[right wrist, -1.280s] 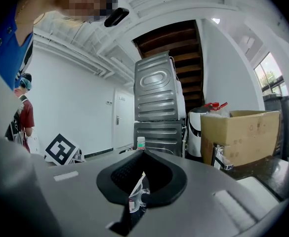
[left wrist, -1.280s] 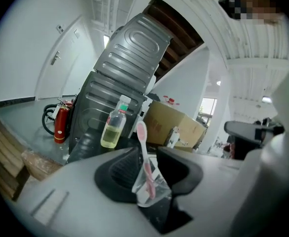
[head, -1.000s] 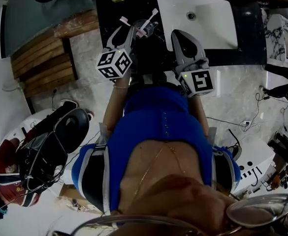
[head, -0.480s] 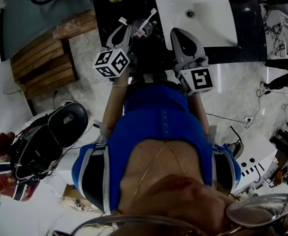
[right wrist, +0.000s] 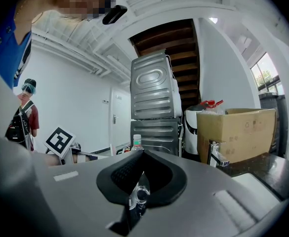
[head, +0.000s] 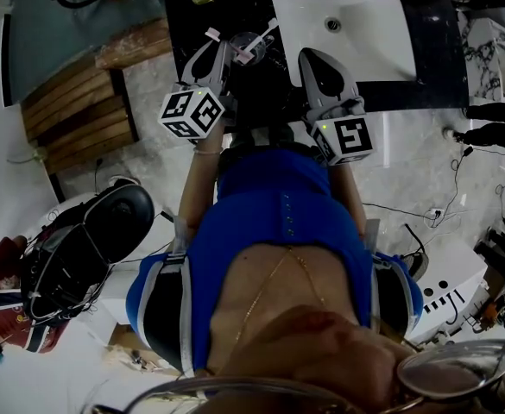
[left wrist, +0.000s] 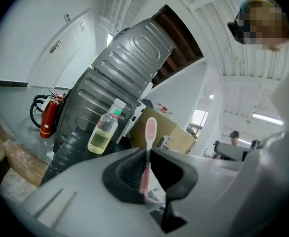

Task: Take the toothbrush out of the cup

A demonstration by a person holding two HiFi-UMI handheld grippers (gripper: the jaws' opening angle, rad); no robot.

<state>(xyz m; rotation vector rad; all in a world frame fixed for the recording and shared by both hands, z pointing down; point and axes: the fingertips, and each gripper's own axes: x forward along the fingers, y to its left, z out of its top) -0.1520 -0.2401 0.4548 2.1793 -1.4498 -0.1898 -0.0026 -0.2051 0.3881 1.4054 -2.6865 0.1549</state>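
Note:
A pink toothbrush [left wrist: 149, 132] stands upright between the dark pads of my left gripper [left wrist: 146, 154], head up. The jaws have just been closing on its handle and now pinch it. Just under the jaws shows the rim of the clear cup [left wrist: 155, 197]. In the head view the left gripper [head: 226, 52] reaches to the cup [head: 242, 41] on the black counter, and the toothbrush [head: 265, 33] slants up out of it. My right gripper [head: 308, 59] hangs beside the cup, by the sink, with its jaws together. A small clear shape shows in the slit of the right gripper [right wrist: 142, 154]; I cannot tell what it is.
A white sink [head: 356, 24] lies right of the cup, with a faucet [right wrist: 215, 154] and a cardboard box [right wrist: 235, 132] behind it. A bottle of yellow liquid [left wrist: 103, 132] stands at the counter's far left, a red fire extinguisher [left wrist: 47, 116] beyond. A wooden bench [head: 79, 102] is left.
The left gripper's jaws have narrowed from wide apart onto the toothbrush handle, and its marker cube has shifted a little left. The right gripper has stayed where it was.

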